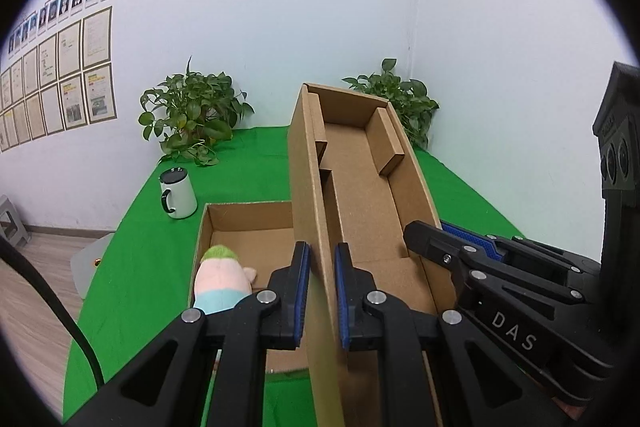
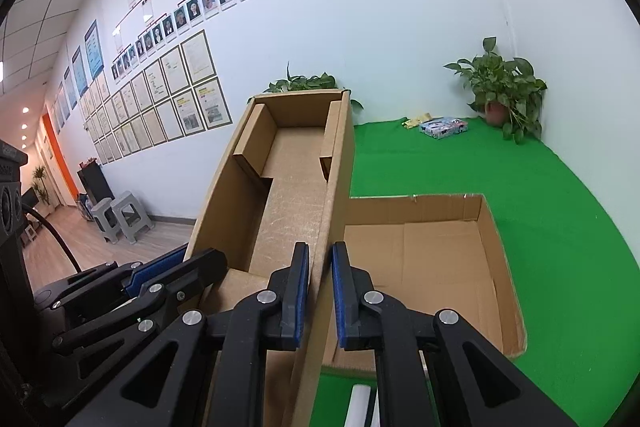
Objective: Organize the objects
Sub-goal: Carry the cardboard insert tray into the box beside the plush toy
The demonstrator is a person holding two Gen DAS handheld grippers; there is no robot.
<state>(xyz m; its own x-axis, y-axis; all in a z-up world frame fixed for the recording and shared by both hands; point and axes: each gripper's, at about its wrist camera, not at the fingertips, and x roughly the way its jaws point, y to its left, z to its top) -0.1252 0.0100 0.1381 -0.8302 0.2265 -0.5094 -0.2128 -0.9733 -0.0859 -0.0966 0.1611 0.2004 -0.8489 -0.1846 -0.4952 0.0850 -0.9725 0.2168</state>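
Note:
A long cardboard lid (image 1: 360, 179) (image 2: 288, 167) hangs tilted in the air, inside facing me, with small flaps folded in at its far end. My left gripper (image 1: 322, 251) is shut on the lid's left side wall, and my right gripper (image 2: 320, 251) is shut on the right side wall. Each gripper shows in the other's view: the right gripper (image 1: 444, 233) and the left gripper (image 2: 180, 259). Below the lid an open cardboard box (image 1: 248, 223) (image 2: 492, 239) sits on the green cloth. In its near left corner lies a plush toy (image 1: 222, 279) with a green top.
A white mug (image 1: 178, 193) stands on the green table (image 2: 540, 227) left of the box. Potted plants (image 1: 192, 115) (image 2: 504, 91) stand at the back against the wall. A patterned packet (image 2: 442, 127) lies far right. Grey stools (image 2: 120, 219) stand on the floor at left.

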